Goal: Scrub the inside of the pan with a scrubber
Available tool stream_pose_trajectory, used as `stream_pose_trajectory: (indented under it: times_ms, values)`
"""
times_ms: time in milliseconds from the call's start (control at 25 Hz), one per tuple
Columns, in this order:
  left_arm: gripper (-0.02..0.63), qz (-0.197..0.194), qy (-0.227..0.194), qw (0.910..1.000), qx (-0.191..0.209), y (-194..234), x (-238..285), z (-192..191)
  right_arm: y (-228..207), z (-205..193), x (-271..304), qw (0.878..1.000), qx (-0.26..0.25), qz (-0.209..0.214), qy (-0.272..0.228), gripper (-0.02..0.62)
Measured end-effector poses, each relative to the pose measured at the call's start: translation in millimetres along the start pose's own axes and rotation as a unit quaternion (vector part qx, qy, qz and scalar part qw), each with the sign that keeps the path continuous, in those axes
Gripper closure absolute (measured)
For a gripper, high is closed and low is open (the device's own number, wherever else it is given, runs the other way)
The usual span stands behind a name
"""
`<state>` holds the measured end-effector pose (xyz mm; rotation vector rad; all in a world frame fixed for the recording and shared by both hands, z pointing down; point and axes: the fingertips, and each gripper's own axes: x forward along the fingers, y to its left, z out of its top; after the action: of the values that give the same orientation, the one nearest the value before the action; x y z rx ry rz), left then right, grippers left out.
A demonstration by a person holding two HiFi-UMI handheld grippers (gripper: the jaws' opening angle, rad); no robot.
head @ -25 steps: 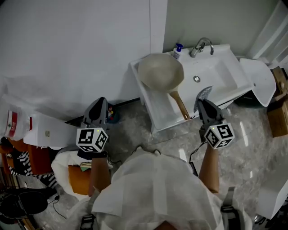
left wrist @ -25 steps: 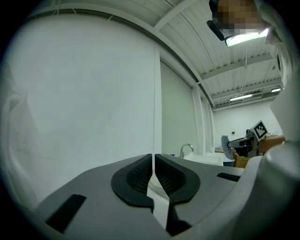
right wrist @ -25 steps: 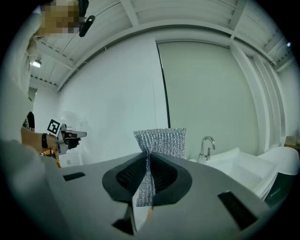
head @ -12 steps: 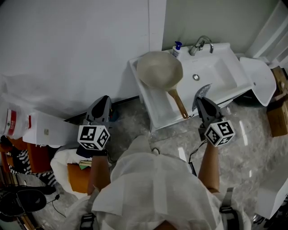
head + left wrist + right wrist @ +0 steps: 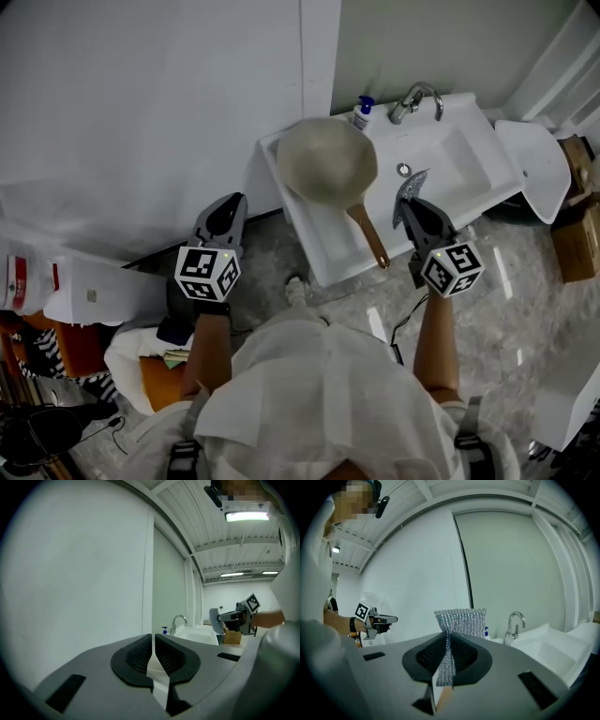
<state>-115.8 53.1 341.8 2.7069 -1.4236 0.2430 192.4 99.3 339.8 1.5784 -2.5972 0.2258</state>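
A pale pan point(image 5: 326, 161) with a brown handle point(image 5: 368, 236) lies on the left drainboard of the white sink point(image 5: 478, 192). My right gripper point(image 5: 410, 208) hovers over the sink's front edge, just right of the handle, shut on a silvery mesh scrubber point(image 5: 409, 187) point(image 5: 460, 624) that sticks up past its jaws. My left gripper point(image 5: 228, 213) point(image 5: 153, 649) is shut with nothing in it, over the floor left of the sink and pointing at the wall.
A tap point(image 5: 416, 95) and a blue-topped soap bottle point(image 5: 362, 112) stand at the sink's back. A white bin lid point(image 5: 538, 169) and a cardboard box point(image 5: 577, 232) are to the right. Bags and clutter point(image 5: 84, 291) lie on the floor at left.
Both grippers have moved forward toward the sink. The right one with the scrubber now reaches over the sink's front edge, close to the pan handle.
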Motion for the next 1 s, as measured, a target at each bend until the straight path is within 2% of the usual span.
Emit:
stream_pose_trajectory:
  times_ms: [200,400,680,840,1000]
  values:
    - [0.574,-0.007,0.017,0.9997,-0.017,29,51,-8,-16,1,58,1.0,0.002,0.009,0.022,0.566]
    - [0.574,-0.027,0.05,0.9975,-0.041,53,106,-33,-30,-14,122,0.998,-0.002,0.017,0.066,0.566]
    - [0.522,-0.062,0.105,0.992,-0.033,56,171,-66,-44,-44,198,0.992,-0.01,0.032,0.122,0.566]
    - [0.49,-0.065,0.148,0.9863,-0.032,54,195,-92,-48,-70,241,0.986,-0.012,0.056,0.158,0.566]
    - [0.467,-0.047,0.186,0.9803,-0.048,54,212,-119,-57,-99,278,0.979,-0.013,0.071,0.19,0.566]
